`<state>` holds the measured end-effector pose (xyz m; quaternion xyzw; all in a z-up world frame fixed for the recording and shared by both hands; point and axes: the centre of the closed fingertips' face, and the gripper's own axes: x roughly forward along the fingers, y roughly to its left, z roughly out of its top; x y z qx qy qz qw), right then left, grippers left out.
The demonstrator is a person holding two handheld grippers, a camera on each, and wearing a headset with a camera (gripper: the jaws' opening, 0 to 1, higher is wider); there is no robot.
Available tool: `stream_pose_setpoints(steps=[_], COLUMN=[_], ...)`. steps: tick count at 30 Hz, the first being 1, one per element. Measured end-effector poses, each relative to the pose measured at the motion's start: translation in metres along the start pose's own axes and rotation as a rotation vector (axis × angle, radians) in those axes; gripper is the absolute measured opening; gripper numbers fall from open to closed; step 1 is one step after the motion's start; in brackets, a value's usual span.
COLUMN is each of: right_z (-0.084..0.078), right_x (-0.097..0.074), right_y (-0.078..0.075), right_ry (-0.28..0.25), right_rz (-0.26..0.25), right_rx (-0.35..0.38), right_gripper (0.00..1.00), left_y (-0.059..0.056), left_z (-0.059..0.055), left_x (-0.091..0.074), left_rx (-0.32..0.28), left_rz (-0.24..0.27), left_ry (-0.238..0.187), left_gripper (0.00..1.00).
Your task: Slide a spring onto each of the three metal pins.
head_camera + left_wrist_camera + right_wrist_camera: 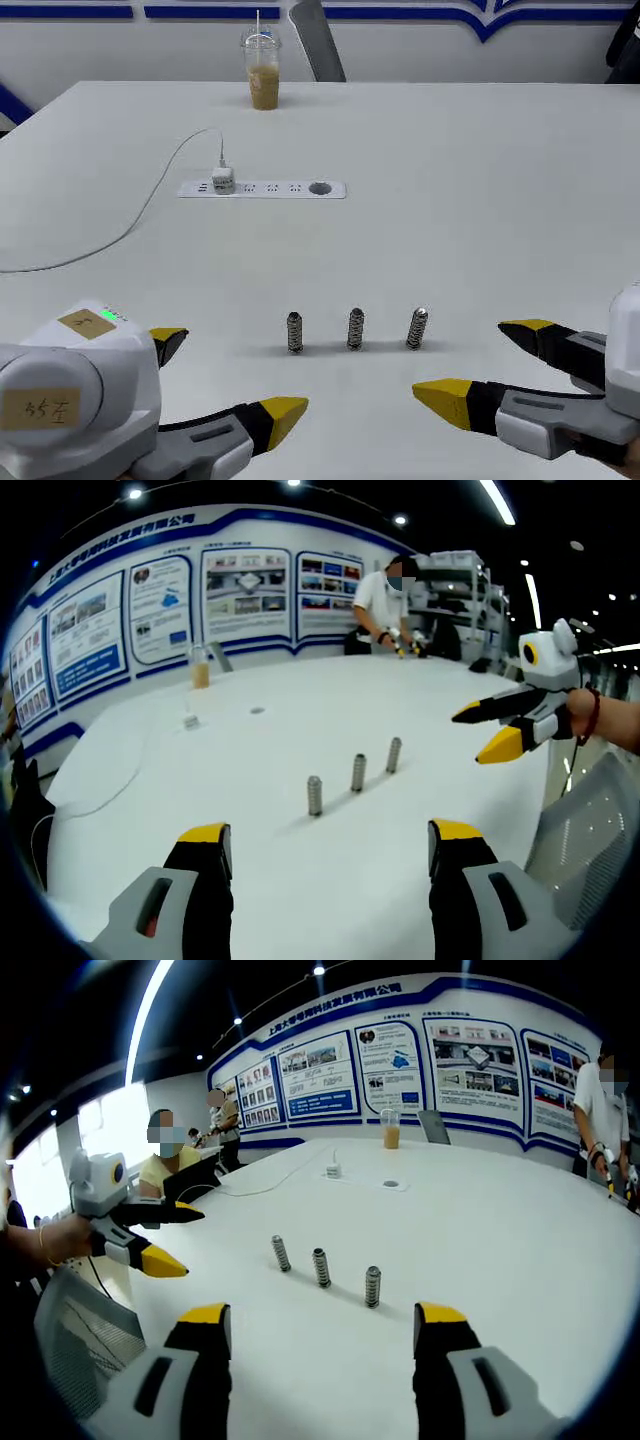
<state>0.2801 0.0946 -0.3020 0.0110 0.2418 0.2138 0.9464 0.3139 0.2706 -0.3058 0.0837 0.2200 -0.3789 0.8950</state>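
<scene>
Three short metal pins stand in a row on the white table: left (295,332), middle (356,328), right (417,328). Each looks wrapped in a coiled spring; the right one leans slightly and has a shiny tip. My left gripper (226,378) hovers open at the near left of the row, nothing between its yellow-tipped fingers. My right gripper (483,360) is open too, at the near right. In the left gripper view the pins (358,772) stand ahead of the left gripper (330,835). The right gripper (322,1315) also faces the pins (321,1267).
A white power strip (262,188) with a plugged charger (222,180) and a cable (140,215) lies mid-table. A cup with a brown drink (263,72) stands at the far edge beside a chair back (317,40). People stand and sit beyond the table (385,605).
</scene>
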Motion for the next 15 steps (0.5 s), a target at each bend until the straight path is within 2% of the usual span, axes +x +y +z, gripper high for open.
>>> stream_pose_setpoints(steps=[15], right_z=[0.0021], right_x=[-0.0014], right_y=[0.0030], right_ry=[-0.017], right_rz=[0.003], right_rx=[-0.012], right_gripper=[0.78], left_y=[0.0000], left_z=[-0.0012], left_x=[0.0016], left_rx=[-0.002], left_rz=[0.002], left_ry=[-0.009], left_gripper=[0.81])
